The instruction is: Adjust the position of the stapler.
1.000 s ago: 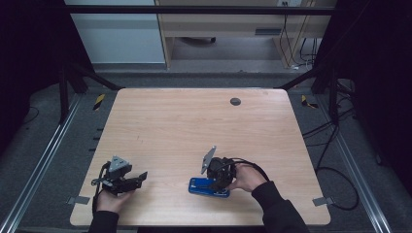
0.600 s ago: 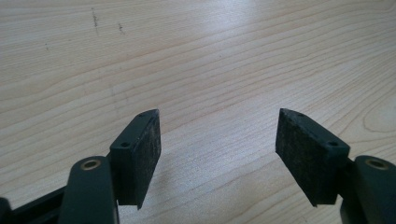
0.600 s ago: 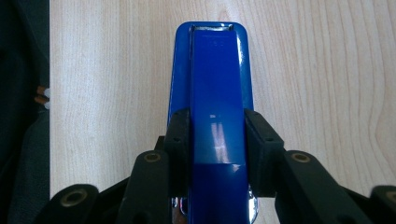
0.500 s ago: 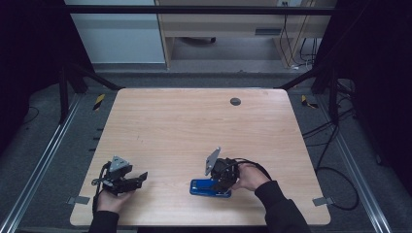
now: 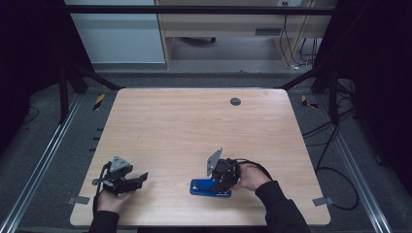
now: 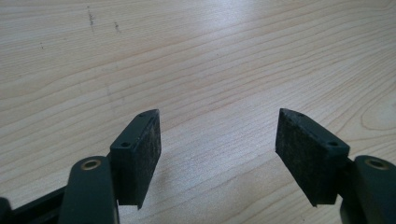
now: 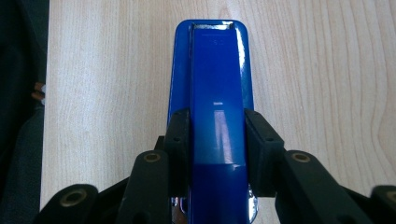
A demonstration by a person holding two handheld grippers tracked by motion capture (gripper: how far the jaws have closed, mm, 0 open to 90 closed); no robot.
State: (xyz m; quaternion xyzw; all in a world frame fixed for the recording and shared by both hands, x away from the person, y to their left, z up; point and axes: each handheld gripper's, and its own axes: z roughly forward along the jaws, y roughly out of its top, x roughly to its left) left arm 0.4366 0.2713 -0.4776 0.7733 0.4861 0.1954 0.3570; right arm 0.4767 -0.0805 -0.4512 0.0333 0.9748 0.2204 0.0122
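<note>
Tongs of the right gripper (image 7: 217,154) are clamped on a blue stapler (image 7: 215,93), 1 pad on each long side, with its front end reaching out ahead of them; it lies flat on the wooden table (image 5: 184,126) near the front edge. Left gripper (image 6: 218,156), well apart from it, holds its 2 pads wide apart over bare wood

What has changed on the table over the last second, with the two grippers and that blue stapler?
Very little. The right gripper and the blue stapler clamped in its jaws have shifted slightly toward the right along the near edge of the table; the grip itself is unchanged. The left gripper has stayed put near the front left corner, jaws open over bare wood. The small dark round spot at the far side is unmoved.
</note>
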